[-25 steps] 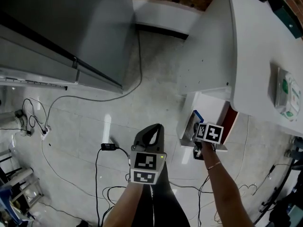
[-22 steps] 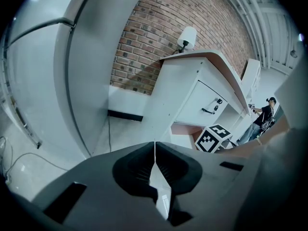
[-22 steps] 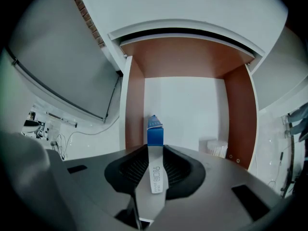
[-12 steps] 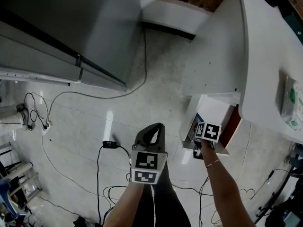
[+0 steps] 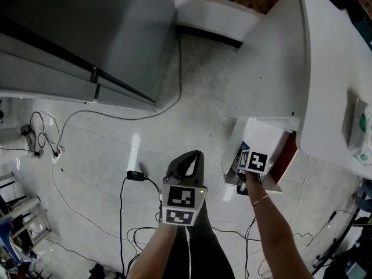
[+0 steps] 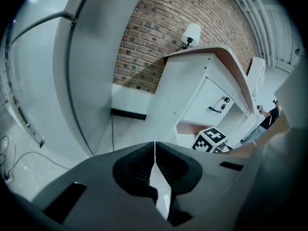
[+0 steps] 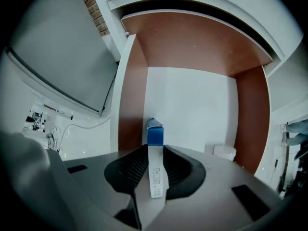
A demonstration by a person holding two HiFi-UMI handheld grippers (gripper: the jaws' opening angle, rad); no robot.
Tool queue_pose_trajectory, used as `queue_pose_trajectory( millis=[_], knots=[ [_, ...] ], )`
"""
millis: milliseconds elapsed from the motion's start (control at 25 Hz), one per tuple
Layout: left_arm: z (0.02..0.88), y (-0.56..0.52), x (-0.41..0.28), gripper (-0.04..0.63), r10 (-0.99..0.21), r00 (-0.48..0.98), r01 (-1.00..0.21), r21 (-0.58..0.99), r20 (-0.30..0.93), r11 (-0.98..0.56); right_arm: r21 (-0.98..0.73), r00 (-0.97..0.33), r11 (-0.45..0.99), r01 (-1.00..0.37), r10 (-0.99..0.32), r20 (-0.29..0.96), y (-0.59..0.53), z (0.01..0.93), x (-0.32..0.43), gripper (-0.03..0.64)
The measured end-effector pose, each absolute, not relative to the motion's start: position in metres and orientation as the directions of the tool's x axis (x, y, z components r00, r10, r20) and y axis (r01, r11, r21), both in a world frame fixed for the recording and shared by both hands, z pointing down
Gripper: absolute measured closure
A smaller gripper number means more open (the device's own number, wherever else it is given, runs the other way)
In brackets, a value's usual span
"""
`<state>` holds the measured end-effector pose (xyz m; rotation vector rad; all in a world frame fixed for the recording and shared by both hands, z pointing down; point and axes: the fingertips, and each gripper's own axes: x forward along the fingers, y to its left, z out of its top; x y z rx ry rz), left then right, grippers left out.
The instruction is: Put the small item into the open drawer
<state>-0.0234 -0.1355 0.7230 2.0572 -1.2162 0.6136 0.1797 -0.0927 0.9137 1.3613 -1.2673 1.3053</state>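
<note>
Just above the open white drawer with reddish-brown walls, the right gripper pinches a thin, flat white-and-blue packet.
Pointing down, its jaws clamp the packet's white body while the blue end sticks out over the drawer's white bottom, near the left wall. The left gripper is held apart over the pale tiled floor, jaws pressed together on nothing.
</note>
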Motion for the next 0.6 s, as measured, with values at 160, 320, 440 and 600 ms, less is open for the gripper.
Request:
queue_pose_trajectory(
  millis=[160,320,440,600],
  knots=[
    [0.7225,-0.1365,-0.0197,0.569,-0.574,0.459,-0.886,0.304,0.678,-0.350,-0.057,-0.044,-0.112,-0.992,-0.118,0.992,-0.0923,0.9133,0.1827,0.511],
    [0.7234,-0.1357,-0.0179,0.569,-0.570,0.459,-0.885,0.301,0.681,-0.354,-0.046,-0.033,-0.102,-0.994,-0.122,0.992,-0.0924,0.9135,0.1825,0.507],
    [0.7244,-0.1337,-0.0156,0.569,-0.565,0.460,-0.885,0.299,0.685,-0.357,-0.057,-0.044,-0.101,-0.993,-0.128,0.991,-0.0921,0.9127,0.1812,0.499],
    [0.7228,-0.1306,-0.0137,0.569,-0.560,0.460,-0.884,0.299,0.689,-0.359,-0.085,-0.073,-0.090,-0.992,-0.133,0.988,-0.0899,0.9093,0.1749,0.488]
  ],
)
